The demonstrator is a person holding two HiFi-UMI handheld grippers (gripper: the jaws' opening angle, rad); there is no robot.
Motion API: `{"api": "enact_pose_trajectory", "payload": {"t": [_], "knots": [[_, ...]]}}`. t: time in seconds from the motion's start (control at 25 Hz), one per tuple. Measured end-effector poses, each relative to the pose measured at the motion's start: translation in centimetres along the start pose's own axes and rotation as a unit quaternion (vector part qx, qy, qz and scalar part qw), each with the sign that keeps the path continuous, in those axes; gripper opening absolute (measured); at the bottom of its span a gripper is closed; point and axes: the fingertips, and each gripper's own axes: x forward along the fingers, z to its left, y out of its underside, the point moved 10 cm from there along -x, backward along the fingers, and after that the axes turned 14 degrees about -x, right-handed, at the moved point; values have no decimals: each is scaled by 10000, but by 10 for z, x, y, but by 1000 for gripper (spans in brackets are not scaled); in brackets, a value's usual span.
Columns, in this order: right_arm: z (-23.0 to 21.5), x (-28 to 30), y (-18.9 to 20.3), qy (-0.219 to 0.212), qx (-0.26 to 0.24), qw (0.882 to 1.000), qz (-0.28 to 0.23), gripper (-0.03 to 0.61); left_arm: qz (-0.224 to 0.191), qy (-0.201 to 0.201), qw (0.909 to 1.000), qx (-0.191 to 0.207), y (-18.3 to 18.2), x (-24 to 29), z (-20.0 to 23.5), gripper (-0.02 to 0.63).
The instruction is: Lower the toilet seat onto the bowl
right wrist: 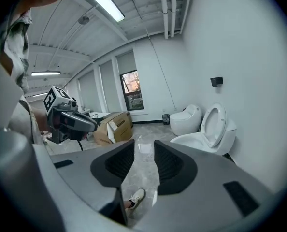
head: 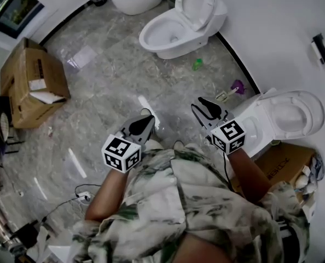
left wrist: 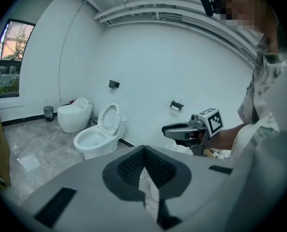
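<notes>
White plastic toilet seat (head: 195, 4) stands raised over its white ceramic bowl (head: 147, 38), both grippers well apart from that bowl. Jaws of left gripper (head: 147, 119) pressed together, of right gripper (head: 199, 104) spread; both empty. Risk: a seat tipped forward unheld would likely slam onto the bowl.

Left gripper (head: 147, 119), right gripper (head: 199, 103): black pointed jaws, pale grey shell (left wrist: 85, 187) with black slots (left wrist: 56, 204), black ribbed pads (right wrist: 118, 162). Each has a white cube with black square markers: left cube (head: 121, 153), right cube (head: 228, 136). Thin black cable (head: 225, 169) runs from the right gripper. Person wears a loose white shirt (head: 179, 196) with grey-green leaf print and short sleeves, plus a white sneaker (right wrist: 135, 196) with a dark sock.
</notes>
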Motion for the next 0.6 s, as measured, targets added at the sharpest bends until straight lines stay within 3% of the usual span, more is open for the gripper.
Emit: {"api": "enact_pose_trajectory", "payload": {"t": [0.4,0.6], "knots": [[-42,116,-79,668,161,9973,268,127,117,509,9978,418,-134,22,132,23],[-59,176,-106,919,207,9949,347,120,167,583,9971,469,-172,18,192,23]]}}
